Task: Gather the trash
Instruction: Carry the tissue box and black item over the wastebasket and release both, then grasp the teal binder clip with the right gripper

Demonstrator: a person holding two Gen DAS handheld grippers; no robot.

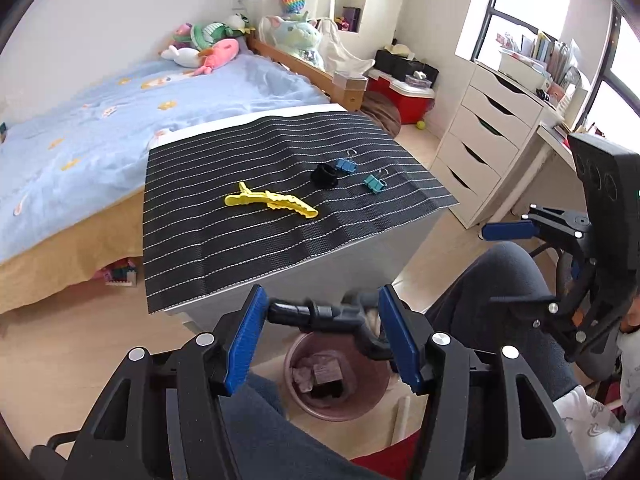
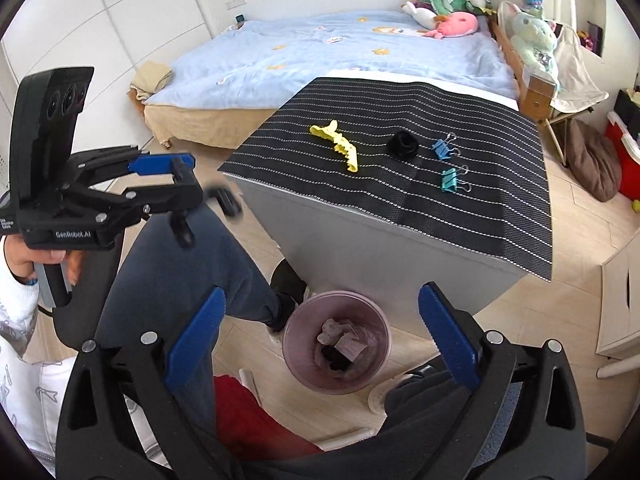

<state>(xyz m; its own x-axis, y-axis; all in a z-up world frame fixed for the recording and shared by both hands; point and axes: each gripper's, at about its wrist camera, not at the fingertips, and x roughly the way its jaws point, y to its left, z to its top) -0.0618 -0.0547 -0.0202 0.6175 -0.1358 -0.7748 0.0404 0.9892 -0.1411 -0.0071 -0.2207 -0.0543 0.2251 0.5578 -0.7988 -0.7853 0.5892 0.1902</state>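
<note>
Trash in hand first: a black plastic piece sits between the blue pads of the left tool. Its long axis runs crosswise from pad to pad, and a hooked end by the right pad droops downward. The pads stand fairly far apart and the piece is blurred in the right wrist view, so I cannot tell whether it is pinched or already let go. The pink bin lies straight below and just ahead of it, on the floor against the front of the surface. The coming move turns on that drop line, and it looks well lined up.

On the surface, well apart from both tools:
- A yellow clip lies lengthwise along the stripes, its toothed end pointing right.
- A black lump comes next.
- A blue binder clip lies just beside the lump.
- A teal binder clip lies near it, its wire handles pointing right.

The right tool hangs above the bin with its jaws spread wide and nothing between them. It is probably the freer one for the binder clips.
</note>
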